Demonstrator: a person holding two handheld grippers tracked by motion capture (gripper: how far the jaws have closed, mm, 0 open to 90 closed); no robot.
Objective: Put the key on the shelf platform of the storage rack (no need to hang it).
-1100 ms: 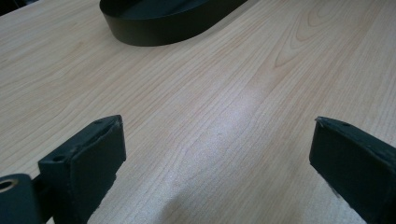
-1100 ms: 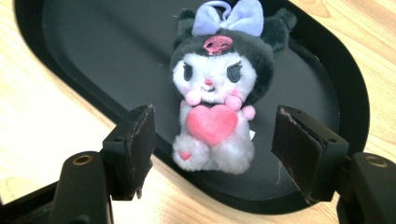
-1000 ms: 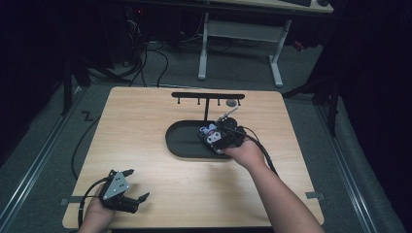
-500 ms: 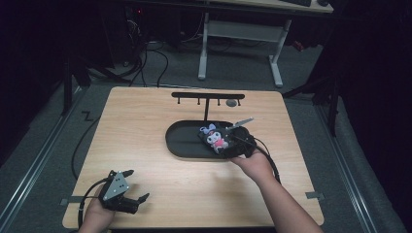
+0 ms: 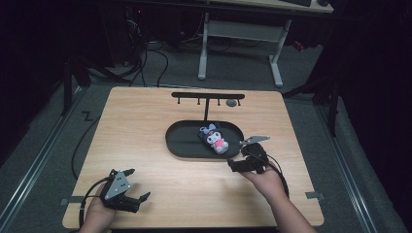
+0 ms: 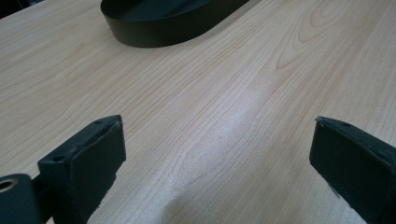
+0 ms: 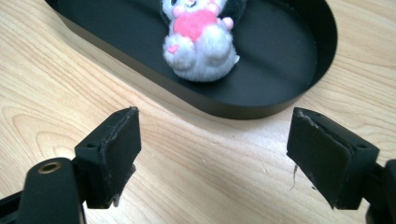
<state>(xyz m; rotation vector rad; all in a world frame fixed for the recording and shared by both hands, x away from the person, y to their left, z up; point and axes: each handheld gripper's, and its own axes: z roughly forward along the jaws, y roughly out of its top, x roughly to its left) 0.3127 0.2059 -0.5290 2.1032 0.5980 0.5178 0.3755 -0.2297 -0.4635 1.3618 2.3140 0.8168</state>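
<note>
- Light wood-grain table filled the mid of the high view; dark floor w/ cables and a grey desk frame lay behind it.
- Black oval tray sat on the table, slightly right of centre; its rim curved across the top of the right gripper view, and one end of its wall showed at the top of the left gripper view.
- Black T-shaped rack w/ small pegs stood just behind the tray; a small grey round item hung or sat by its right end, too small to tell which.
- Right gripper, held in the person's right hand, was on the table just beside the tray's near right end, jaws wide apart, nothing between them, pointing at the tray.
- Left gripper, in the left hand at the near left corner, well apart from the tray, jaws also spread w/ bare wood between them.
- Small plush toy, white and grey w/ pink body and dark hood, lay inside the tray toward its right half; its lower body faced the right gripper.
</note>
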